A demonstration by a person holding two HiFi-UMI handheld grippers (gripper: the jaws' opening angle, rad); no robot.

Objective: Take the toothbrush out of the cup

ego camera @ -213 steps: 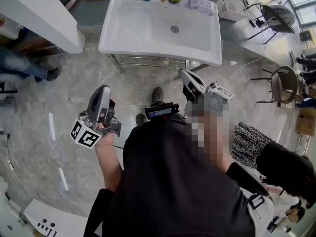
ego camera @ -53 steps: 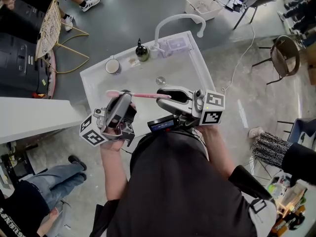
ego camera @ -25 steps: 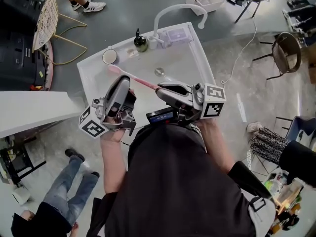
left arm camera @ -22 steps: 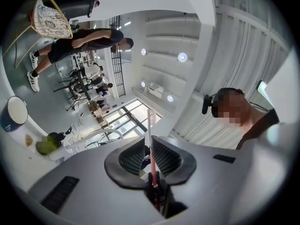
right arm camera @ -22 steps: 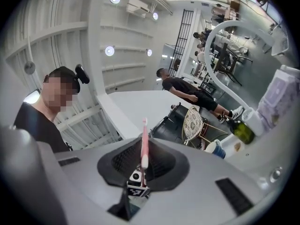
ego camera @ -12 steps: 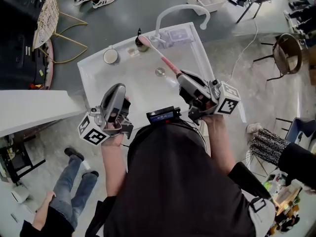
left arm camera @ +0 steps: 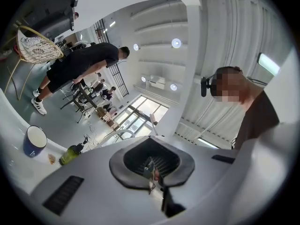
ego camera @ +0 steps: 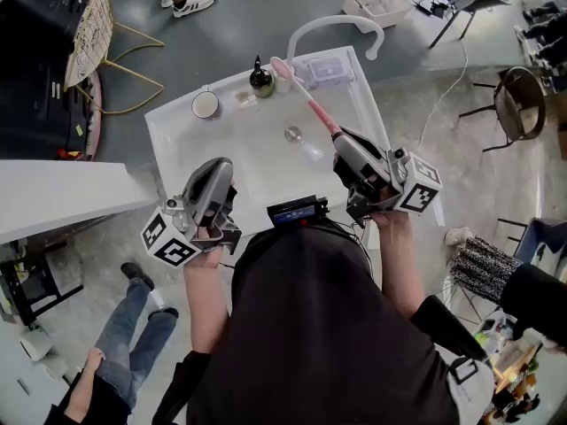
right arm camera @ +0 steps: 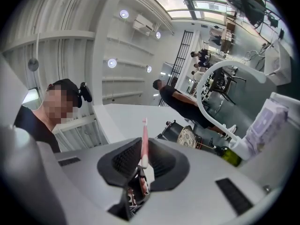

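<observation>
White porcelain fills the middle of it, folks: the basin (ego camera: 239,144) sits square in front of the person, with the curved tap (ego camera: 332,27) arching over its far edge. Both tools hover above it, and that makes sense to me, since anything dropped would land in the bowl and not on the floor.

Left gripper (ego camera: 219,166) first. It hangs over the near left corner of the basin with its jaws pressed together and nothing between them. Its own camera confirms that. I'd say it is parked out of the way so the other hand has room.

Now the right gripper (ego camera: 342,138), over the near right part of the bowl: jaws clamped on the handle end of the toothbrush (ego camera: 310,103). The grip is low on the handle, so the whole pink shaft sticks out ahead, bristle end aimed up towards the tap and clear of everything.

The cup (ego camera: 205,104) stands upright on the far left ledge, well apart from the brush, beside the green bottle (ego camera: 260,80). Nothing shows inside it from above.

So the toothbrush is out of the cup, held in the air. By my reckoning the removal is done, and only setting it down remains.
</observation>
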